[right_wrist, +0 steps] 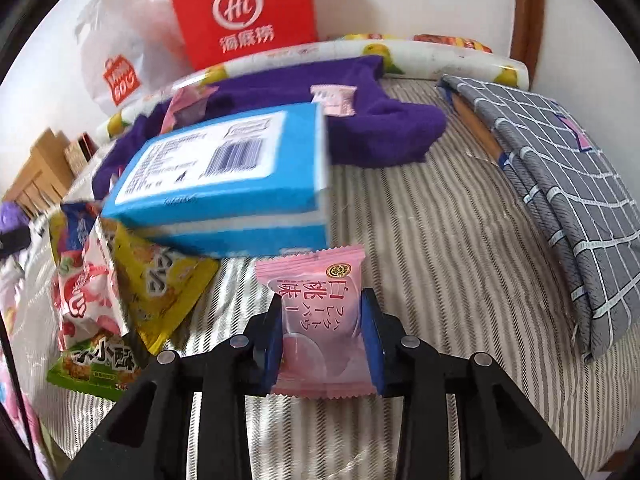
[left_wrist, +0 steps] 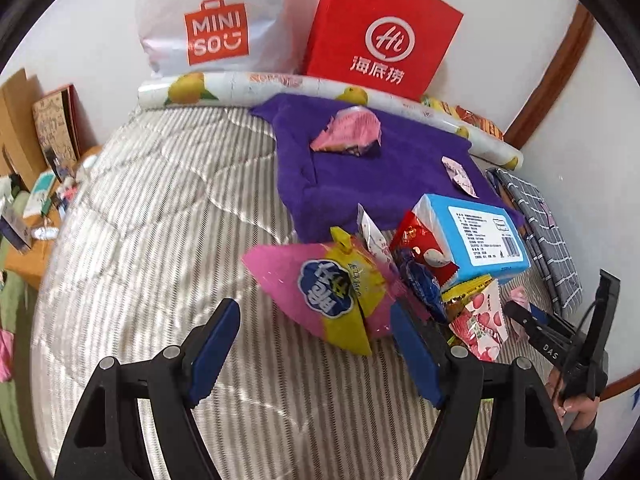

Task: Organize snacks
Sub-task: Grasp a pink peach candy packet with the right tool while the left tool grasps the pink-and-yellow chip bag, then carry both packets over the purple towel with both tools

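Pink wafer pack (right_wrist: pixel 320 320) clamped between the blue pads of the right tongs (right_wrist: pixel 322 332), held above the striped bed (right_wrist: pixel 420 248), just in front of the blue box (right_wrist: pixel 228 184). Left tongs (left_wrist: pixel 316 344) spread wide, gripping nothing, low over the bed beside the pink-yellow bag (left_wrist: pixel 328 292); right pad against that bag. Snack pile right of it: red pack (left_wrist: pixel 424 248), strawberry pack (left_wrist: pixel 480 324), yellow pack (right_wrist: pixel 160 280), green pack (right_wrist: pixel 96 368), with the blue box leaning on top. Purple towel (left_wrist: pixel 360 184) behind, carrying a pink bag (left_wrist: pixel 348 132) and a small pink pack (right_wrist: pixel 334 100). Fruit-print roll (left_wrist: pixel 280 84), red bag (left_wrist: pixel 380 32) and white bag (left_wrist: pixel 216 20) along the wall. Grey checked cloth (right_wrist: pixel 560 184) at right.
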Tool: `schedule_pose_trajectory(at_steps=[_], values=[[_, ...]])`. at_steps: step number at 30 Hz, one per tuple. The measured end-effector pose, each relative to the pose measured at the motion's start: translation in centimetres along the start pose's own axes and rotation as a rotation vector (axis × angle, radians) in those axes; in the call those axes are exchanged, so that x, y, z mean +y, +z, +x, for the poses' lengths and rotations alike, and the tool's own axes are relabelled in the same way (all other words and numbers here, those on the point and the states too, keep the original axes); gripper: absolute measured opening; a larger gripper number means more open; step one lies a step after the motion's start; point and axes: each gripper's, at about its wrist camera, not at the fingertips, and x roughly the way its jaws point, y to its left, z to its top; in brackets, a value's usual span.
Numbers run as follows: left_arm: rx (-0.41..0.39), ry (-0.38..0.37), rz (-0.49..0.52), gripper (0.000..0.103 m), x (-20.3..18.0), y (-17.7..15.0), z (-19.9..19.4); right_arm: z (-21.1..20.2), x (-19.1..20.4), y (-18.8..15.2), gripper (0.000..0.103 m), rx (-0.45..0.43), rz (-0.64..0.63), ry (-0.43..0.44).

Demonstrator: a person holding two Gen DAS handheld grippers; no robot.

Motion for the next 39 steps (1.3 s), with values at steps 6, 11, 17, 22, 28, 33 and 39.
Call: schedule_pose_trajectory(at_steps=[6,11,17,22,28,33,39], values=[[0.016,-0.027,-0.058,0.077,-0.1,0.3,2.0,0.3,0.0,-0.3,0.036,-0.049,-0.031,-0.020],[0.042,-0.025,-0.092,0.077,-0.2,0.4,4.2,0.5,0.4,-0.6,0.036,-0.077,-0.062,-0.040],[0.051,-0.046,-0.128,0.074,-0.1,0.6,5.2,0.5,0.7,-0.7,0.036,-0.081,-0.070,-0.050],[0.047,-0.083,-0.140,0.055,0.2,0.1,5.0,0.5,0.3,-0.7,0.037,-0.086,-0.064,-0.034],[0.061,-0.088,-0.093,0.053,0.2,-0.6,3.7,0.1,-0.1,-0.6,0.036,-0.095,-0.044,-0.017],[0.044,-0.098,-0.074,0.053,0.7,-1.1,1.7,-1.6,-0.1,-1.0,0.035,-0.110,-0.017,-0.035],[0.036,-0.106,-0.043,0.053,1.0,-1.9,-0.2,-5.0,1.2,-0.7,0.036,-0.167,0.013,-0.022]])
